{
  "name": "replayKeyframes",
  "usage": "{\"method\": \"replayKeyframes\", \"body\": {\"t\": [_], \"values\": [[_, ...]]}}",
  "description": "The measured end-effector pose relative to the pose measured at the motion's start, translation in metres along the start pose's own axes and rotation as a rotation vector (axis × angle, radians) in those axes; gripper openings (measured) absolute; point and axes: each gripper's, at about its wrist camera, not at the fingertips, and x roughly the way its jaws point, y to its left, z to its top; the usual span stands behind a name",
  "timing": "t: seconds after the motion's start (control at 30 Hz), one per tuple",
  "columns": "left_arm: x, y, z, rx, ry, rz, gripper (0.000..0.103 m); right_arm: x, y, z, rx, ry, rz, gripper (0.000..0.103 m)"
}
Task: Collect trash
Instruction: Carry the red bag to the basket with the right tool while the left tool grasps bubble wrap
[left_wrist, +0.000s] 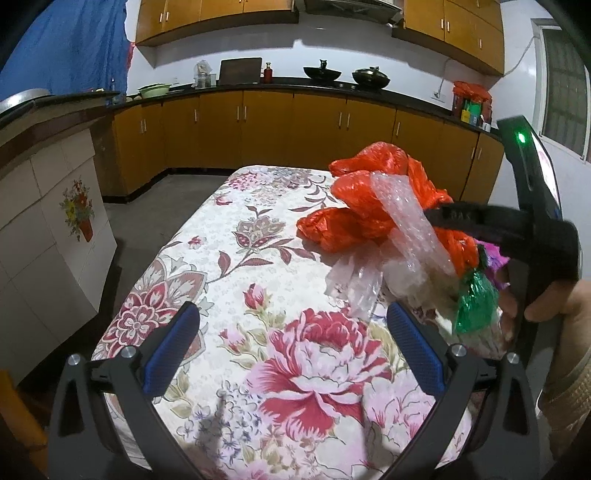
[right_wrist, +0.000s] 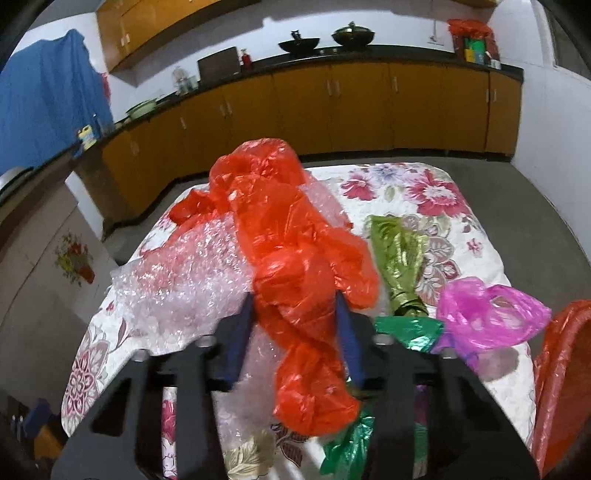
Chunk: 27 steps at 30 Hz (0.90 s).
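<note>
A crumpled red plastic bag (right_wrist: 295, 258) fills the gap between the blue pads of my right gripper (right_wrist: 295, 343), which is shut on it. Bubble wrap (right_wrist: 184, 280) bunches against the bag on its left. Green foil (right_wrist: 406, 328), an olive foil wrapper (right_wrist: 399, 251) and a magenta bag (right_wrist: 487, 314) lie to the right on the floral tablecloth (right_wrist: 443, 192). In the left wrist view the red bag (left_wrist: 369, 206), bubble wrap (left_wrist: 406, 221) and green foil (left_wrist: 476, 302) hang from the right gripper (left_wrist: 430, 216). My left gripper (left_wrist: 295, 343) stands open over the cloth (left_wrist: 258, 258), holding nothing.
A hand (left_wrist: 554, 299) grips the right tool at the right edge. Another red plastic sheet (right_wrist: 561, 369) shows at the far right. A white cabinet with a flower decal (left_wrist: 77, 214) stands left of the table. Orange cabinets (left_wrist: 295, 122) with woks on the counter line the back.
</note>
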Motion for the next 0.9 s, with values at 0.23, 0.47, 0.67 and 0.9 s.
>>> {"method": "replayKeyframes", "body": {"t": [0.23,0.47,0.67,0.9], "values": [[0.003,-0.001,0.017,-0.023,-0.031,-0.046,0.094,-0.038,-0.002,0.002,-0.023,-0.097,0.041,0.031],[0.013,-0.02,0.052,-0.025,-0.069,-0.128,0.083,-0.101,-0.03,0.0,0.006,-0.209,-0.015,0.031],[0.043,-0.053,0.074,0.009,-0.027,-0.186,0.08,-0.119,-0.067,-0.019,0.08,-0.186,-0.095,0.031],[0.08,-0.077,0.069,0.023,0.08,-0.186,0.06,-0.115,-0.086,-0.036,0.118,-0.146,-0.122,0.031]]}}
